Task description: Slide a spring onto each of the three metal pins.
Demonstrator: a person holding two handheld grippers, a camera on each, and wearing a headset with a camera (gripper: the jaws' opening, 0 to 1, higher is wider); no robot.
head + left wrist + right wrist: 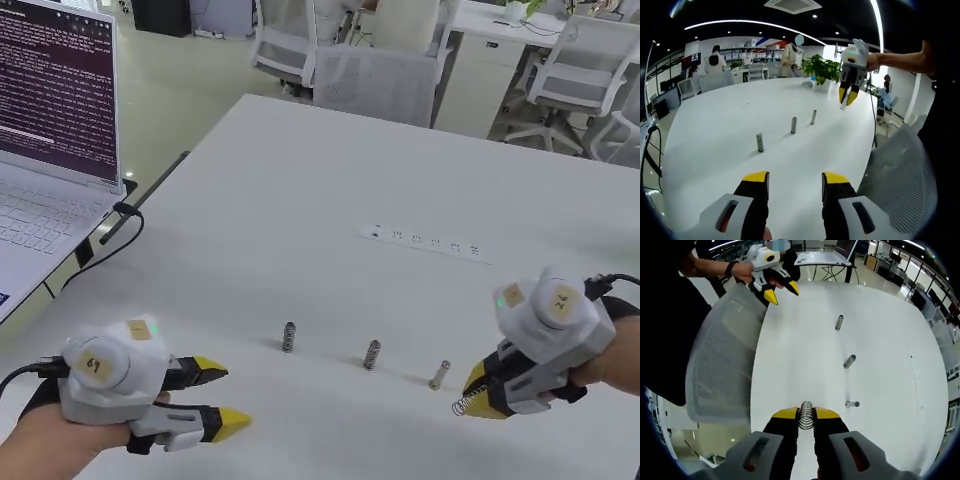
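A white counter (300, 190) is carrying three small metal pins in a row, standing apart from one another. The left pin (289, 337) and the middle pin (371, 354) are each wearing a coil around the shaft. The right pin (439, 375) is standing bare.

The right tongs (806, 415) are pinching a spring (462, 404) crosswise between their yellow tips. In the head view they are hovering just beside the bare pin, on its right, apart from it.

The left tongs (226, 396) are hanging spread, with nothing between their tips. They are near the counter's front edge, well to the left of the pins, and pointing toward them.

An open laptop (50, 130) is sitting at the counter's left edge. A white power strip (425, 243) is lying beyond the pins. Office chairs (370, 80) are standing behind the counter.
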